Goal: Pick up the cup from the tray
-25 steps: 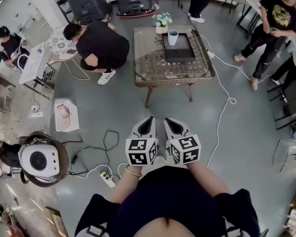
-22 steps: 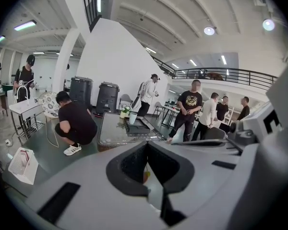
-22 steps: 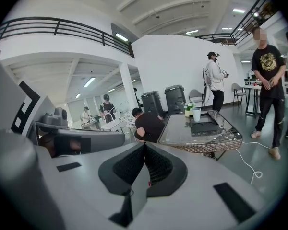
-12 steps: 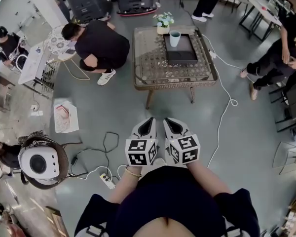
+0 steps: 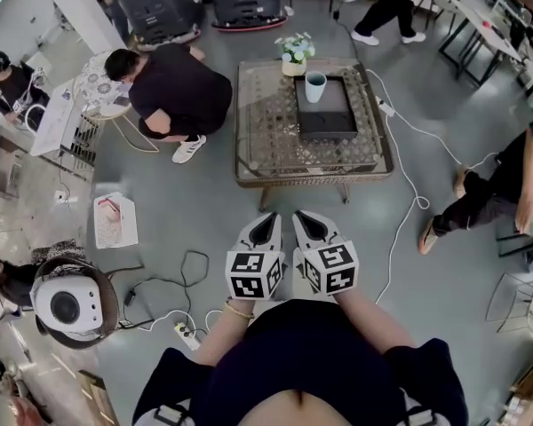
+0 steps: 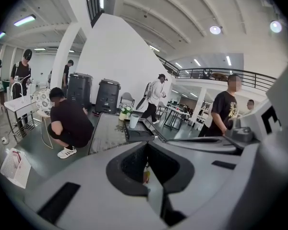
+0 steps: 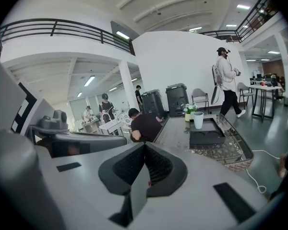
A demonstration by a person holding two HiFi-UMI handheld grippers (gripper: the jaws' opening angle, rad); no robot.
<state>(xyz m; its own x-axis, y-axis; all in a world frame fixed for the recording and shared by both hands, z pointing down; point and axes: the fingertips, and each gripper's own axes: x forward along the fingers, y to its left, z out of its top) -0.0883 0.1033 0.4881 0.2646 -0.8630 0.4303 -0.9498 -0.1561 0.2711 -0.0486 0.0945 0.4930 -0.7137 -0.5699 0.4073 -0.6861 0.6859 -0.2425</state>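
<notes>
A pale cup (image 5: pixel 315 86) stands upright at the far end of a black tray (image 5: pixel 326 114) on a low wicker table (image 5: pixel 266 131). The cup (image 7: pixel 198 120) and tray (image 7: pixel 206 137) also show in the right gripper view, and the cup (image 6: pixel 134 121) in the left gripper view. Both grippers are held close to my body, well short of the table. My left gripper (image 5: pixel 265 226) and my right gripper (image 5: pixel 306 224) point toward the table, side by side. Each has its jaws shut with nothing between them.
A potted plant (image 5: pixel 294 49) stands just beyond the tray. A crouching person (image 5: pixel 173 82) is left of the table. A white cable (image 5: pixel 400 211) runs along the floor on the right, near a seated person's leg (image 5: pixel 462 211). A power strip (image 5: pixel 186 333) lies by my left.
The table with tray and cup has come nearer in the head view. The person at the right has moved from upper right down to the right edge. Both grippers stay shut.
</notes>
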